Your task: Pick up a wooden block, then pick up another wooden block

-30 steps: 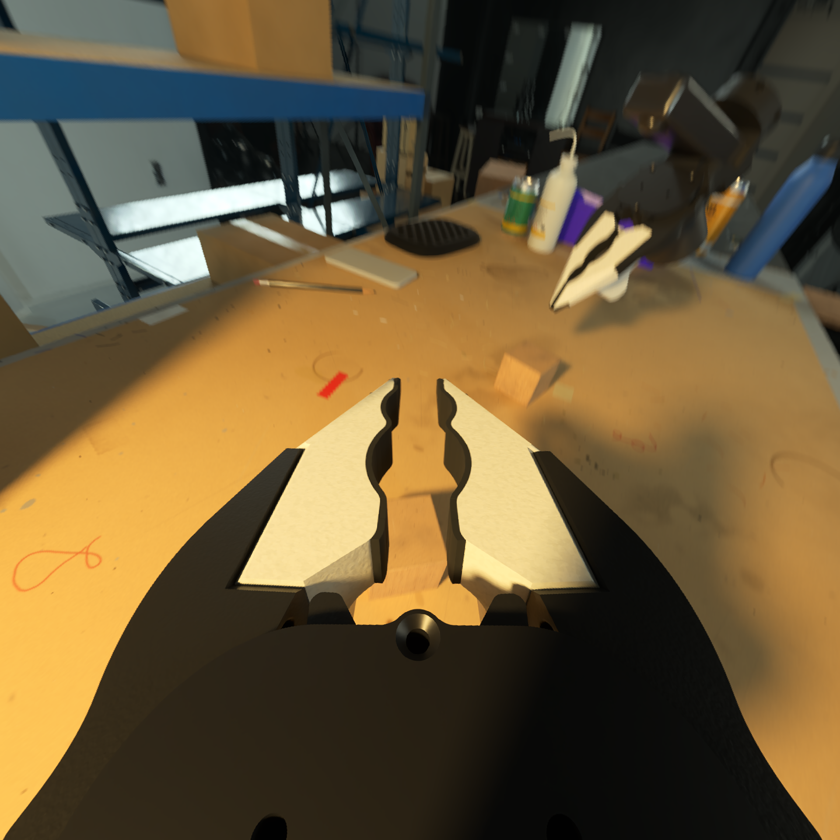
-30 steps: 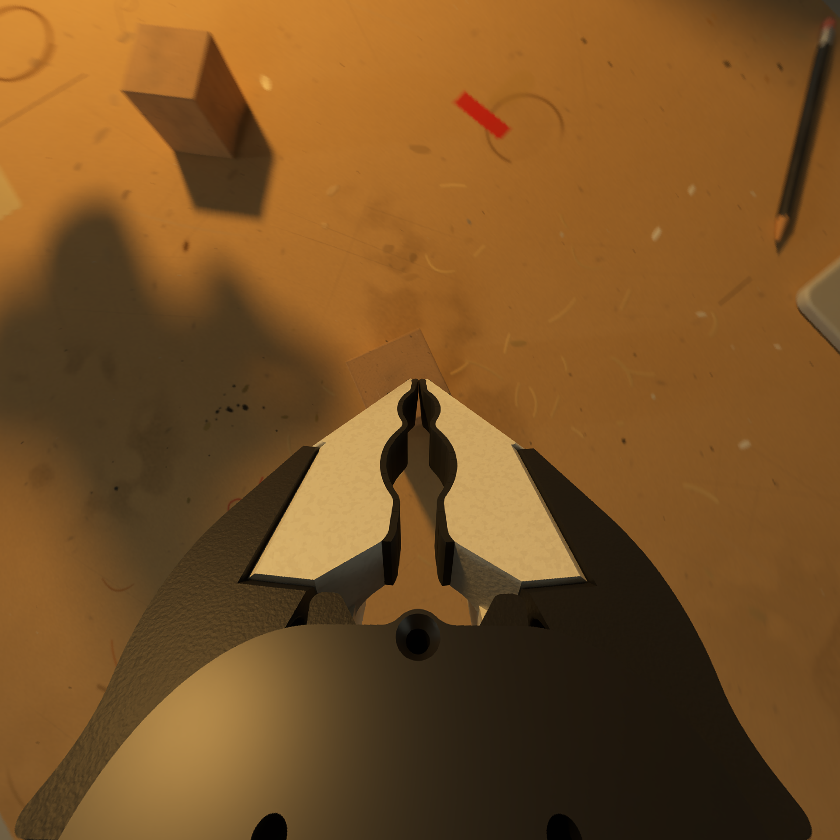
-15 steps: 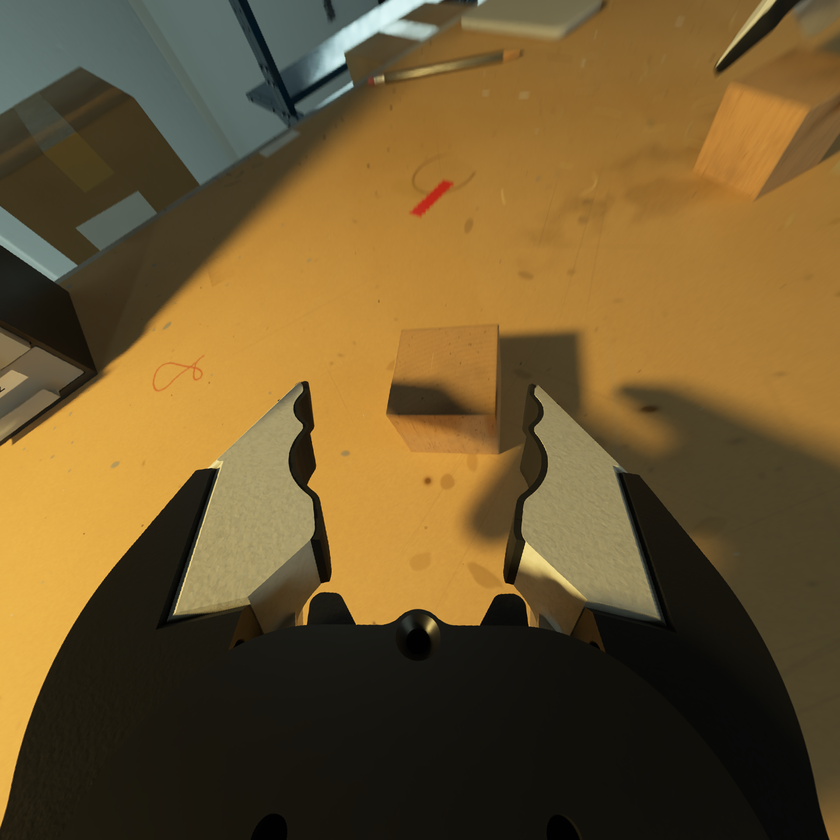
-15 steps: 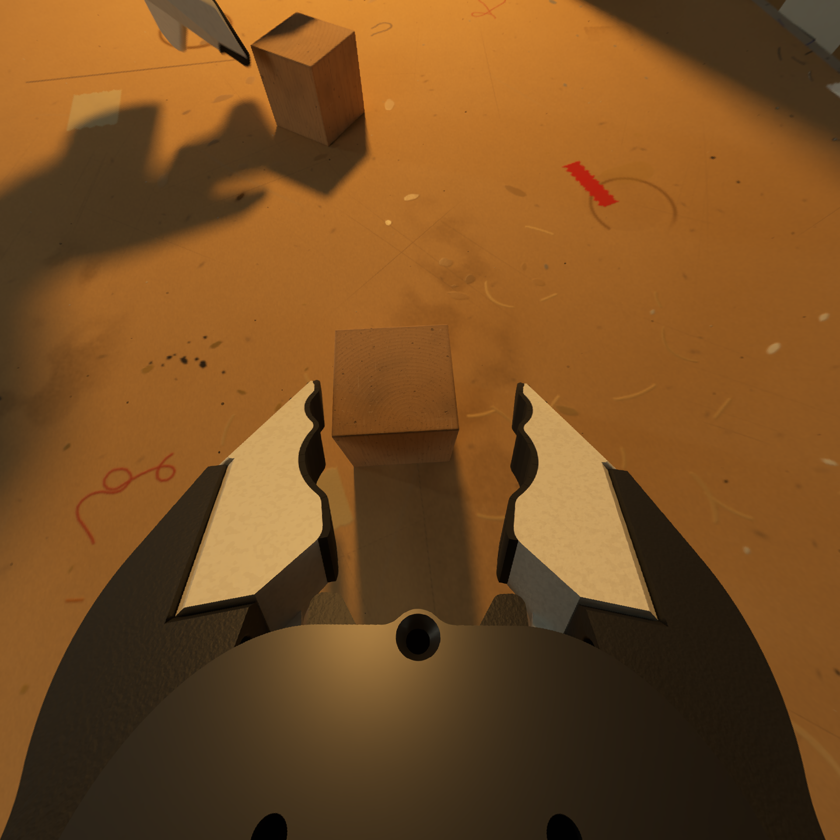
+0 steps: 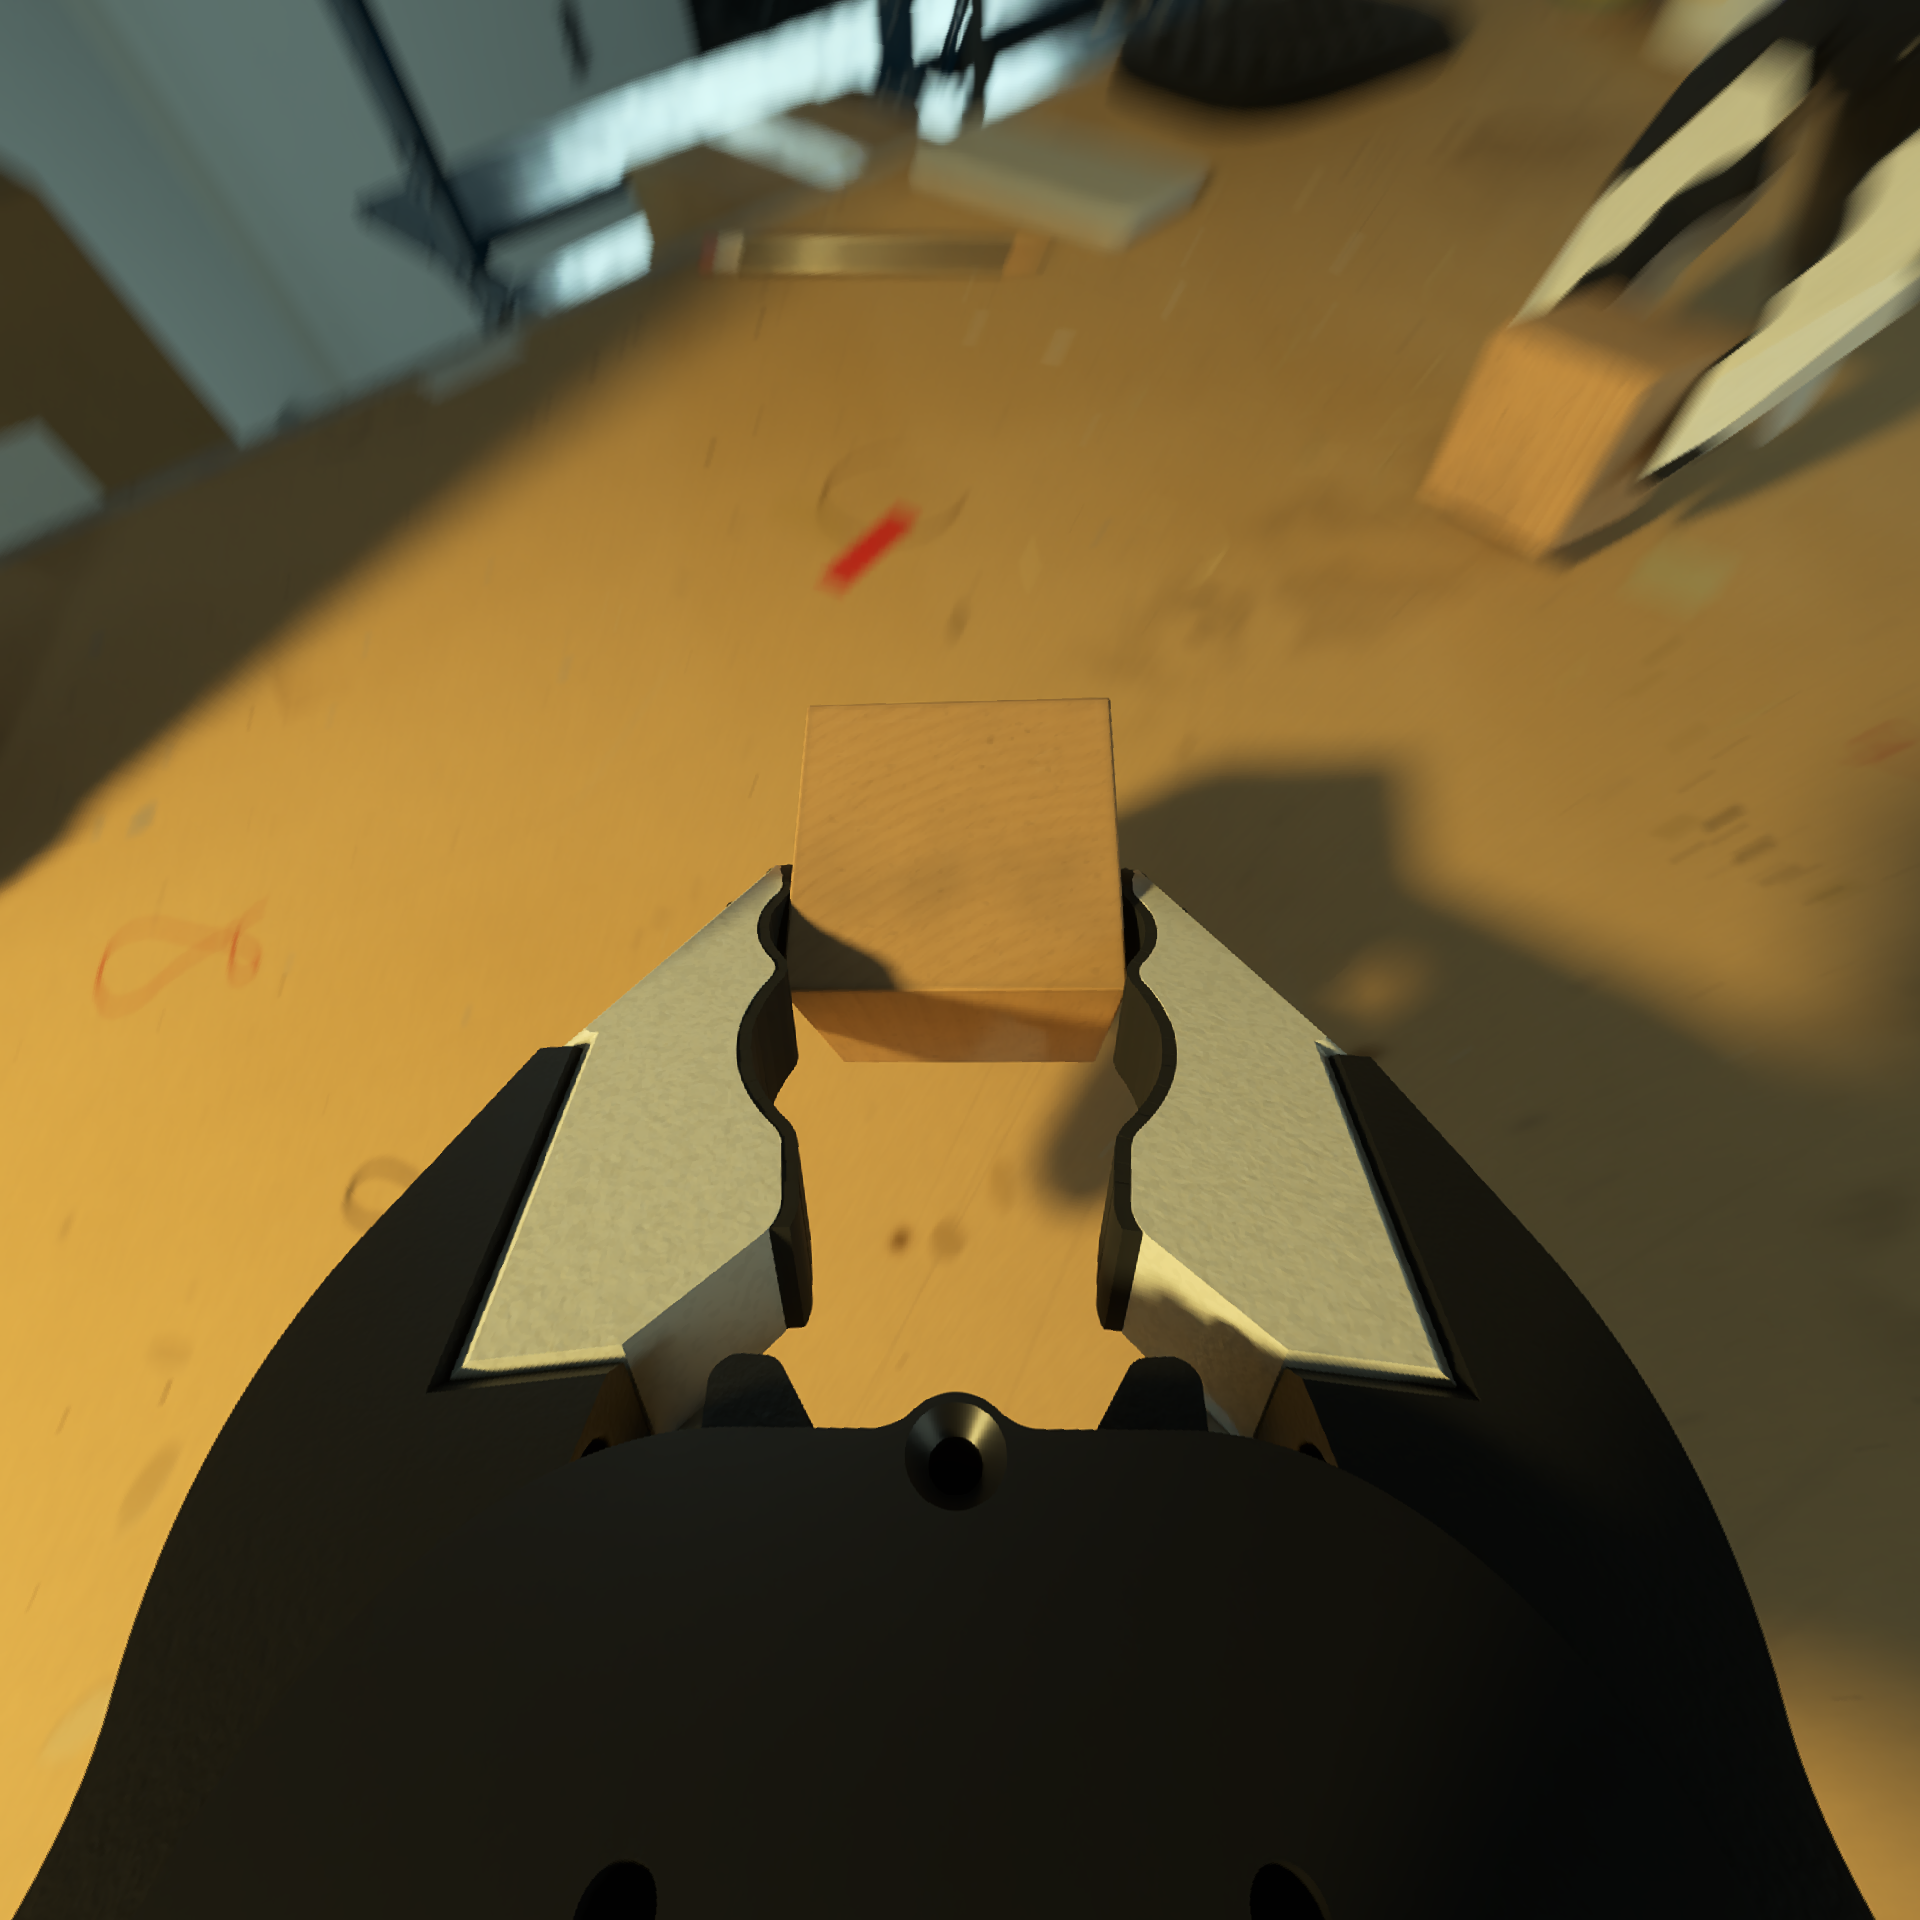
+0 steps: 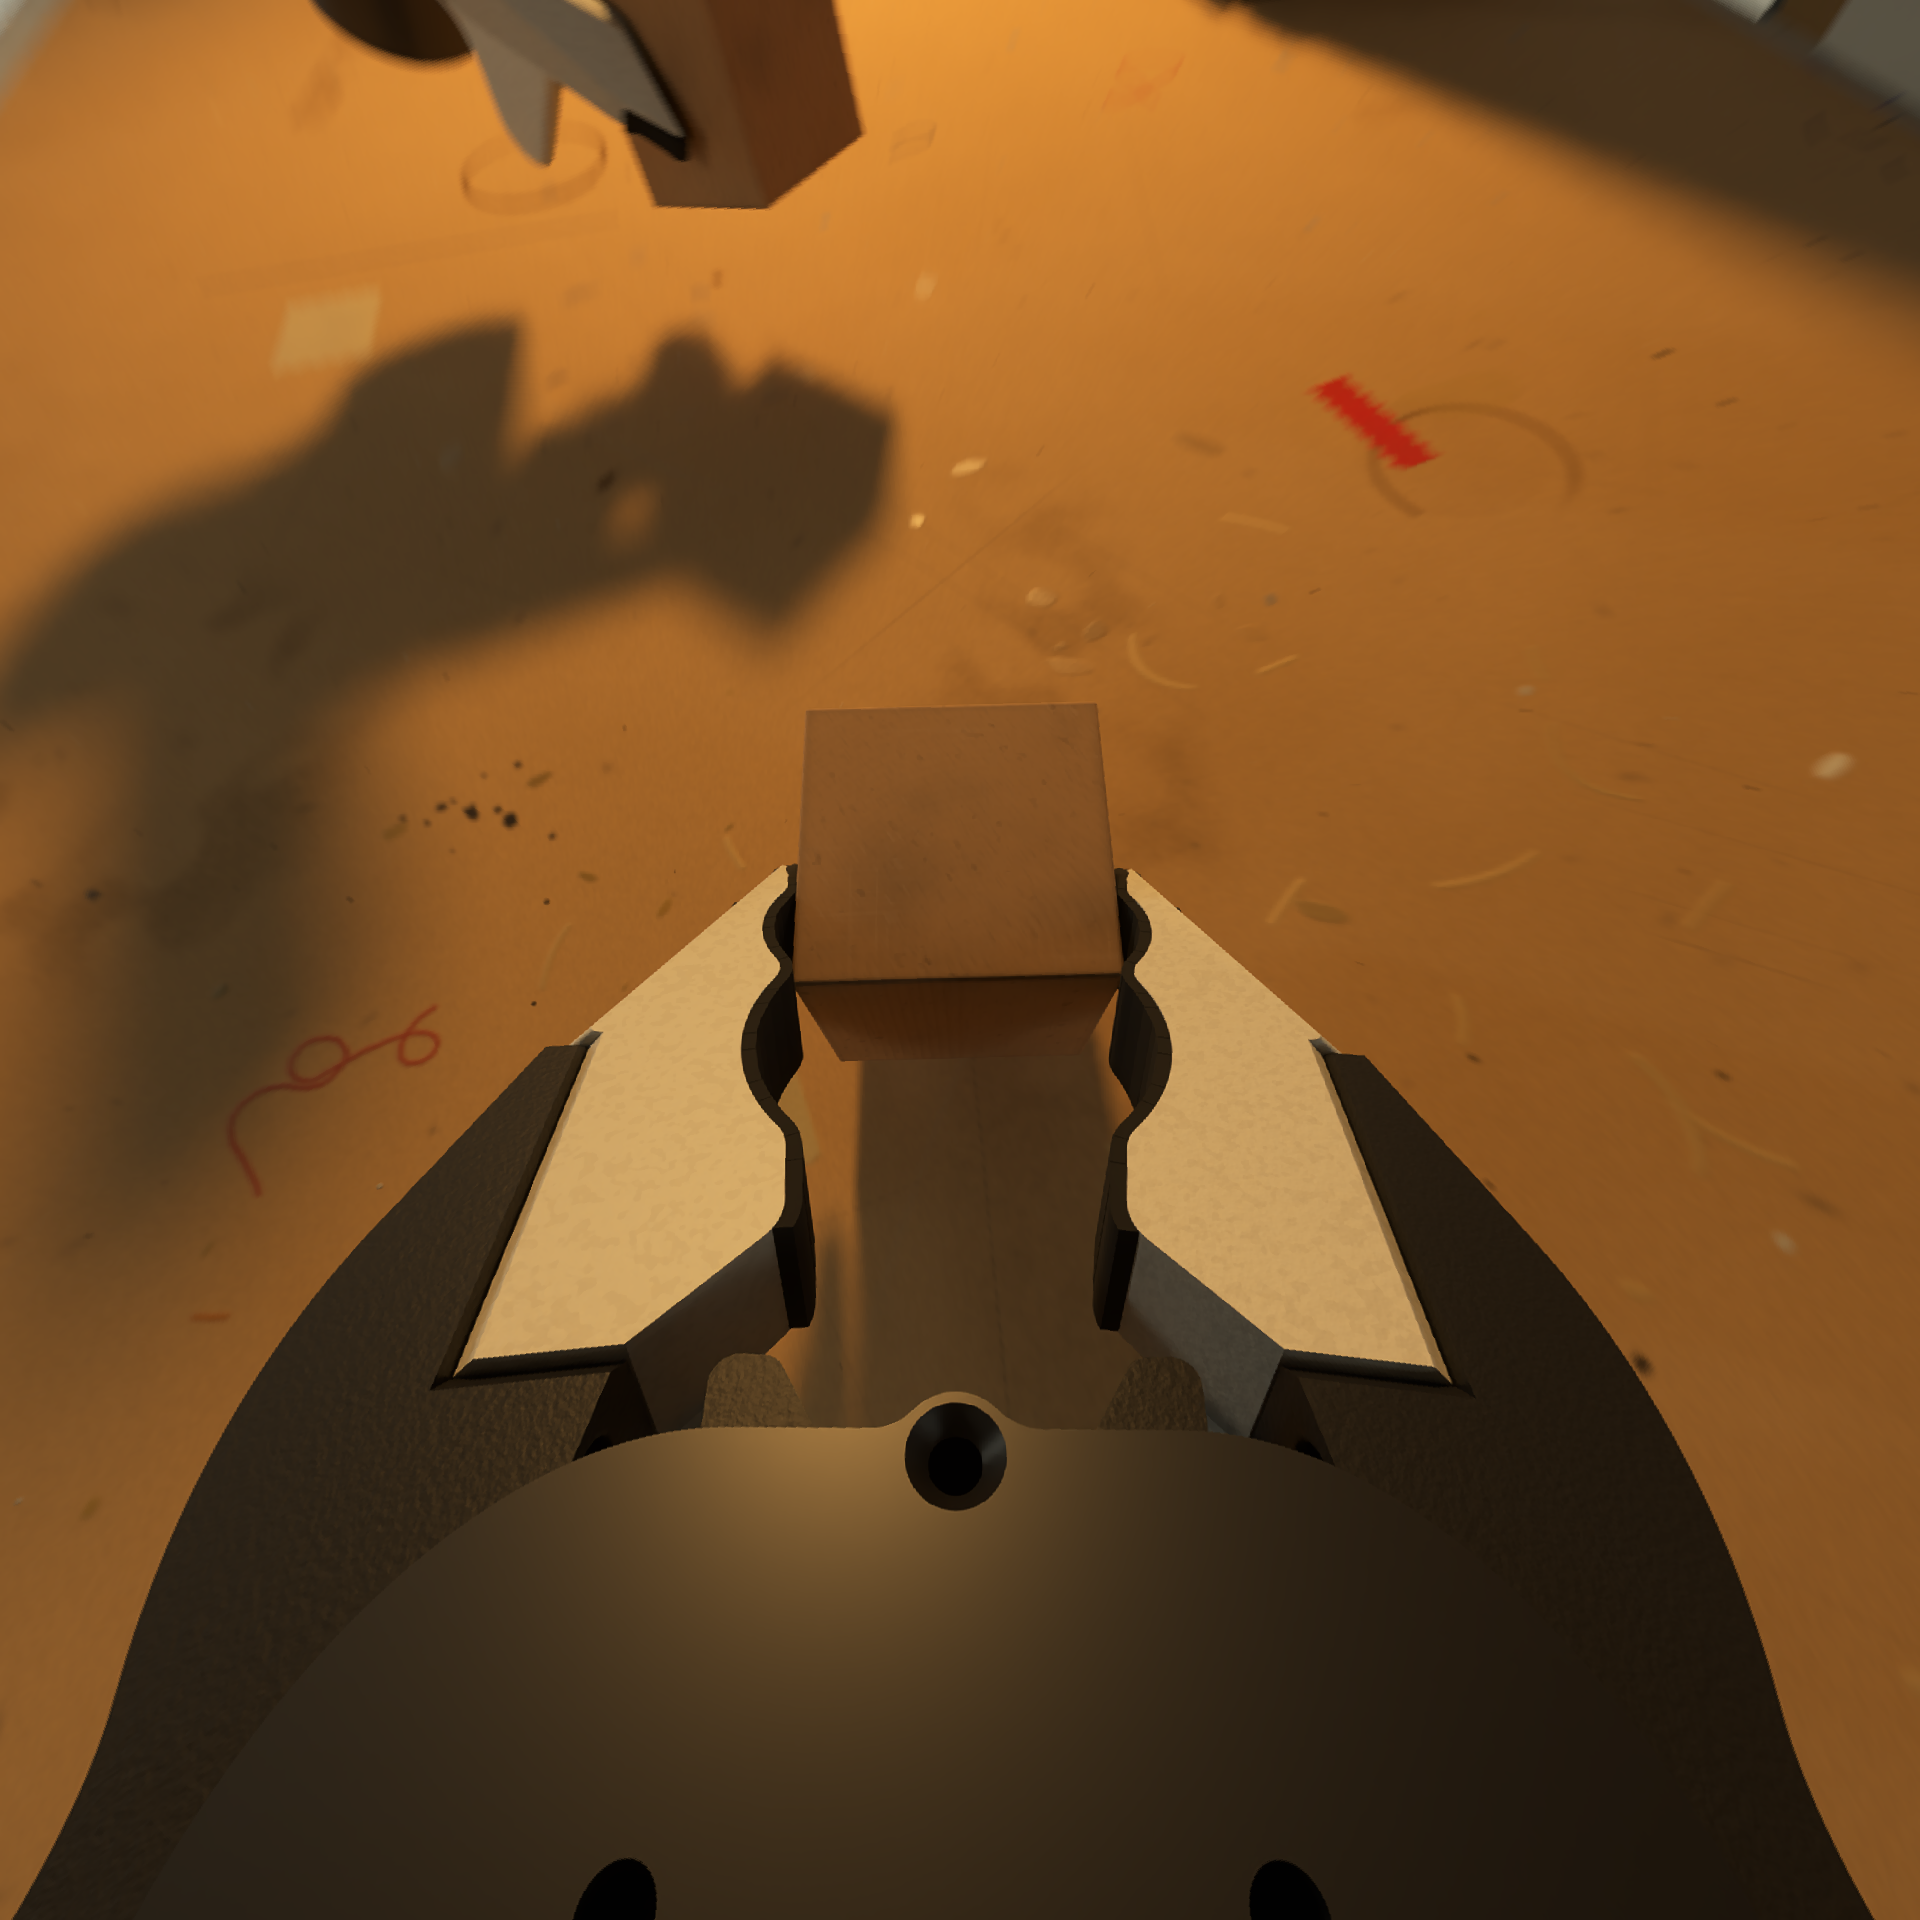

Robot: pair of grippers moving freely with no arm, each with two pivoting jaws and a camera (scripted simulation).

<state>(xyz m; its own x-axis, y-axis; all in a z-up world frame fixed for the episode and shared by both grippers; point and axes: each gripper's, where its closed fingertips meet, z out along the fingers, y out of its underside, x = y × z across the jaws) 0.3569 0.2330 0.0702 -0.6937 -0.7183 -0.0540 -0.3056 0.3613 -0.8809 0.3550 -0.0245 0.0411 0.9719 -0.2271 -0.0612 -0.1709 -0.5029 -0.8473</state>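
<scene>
- Since half a second ago, both my grippers have closed.
- Left gripper [image 5: 954, 883] clamps one wooden block [image 5: 951, 852].
- Right gripper [image 6: 954, 883] clamps the other block [image 6: 951, 842].
- Both appear lifted; nothing remains.

The left gripper [image 5: 954, 914] has a broad, matte black body that flares wide toward the camera, with a round recessed screw hole at its centre and two dark oval openings along its lower edge. Its two fingers [image 5: 644, 1164] are wedge-shaped, faced in pale, finely grained cream material (set in black frames), and their inner edges run in a dark wavy profile of bulges and notches. The right gripper [image 6: 954, 914] is the same shape, though warm light turns its pebbled shell brownish and its fingers [image 6: 1268, 1164] tan.
</scene>
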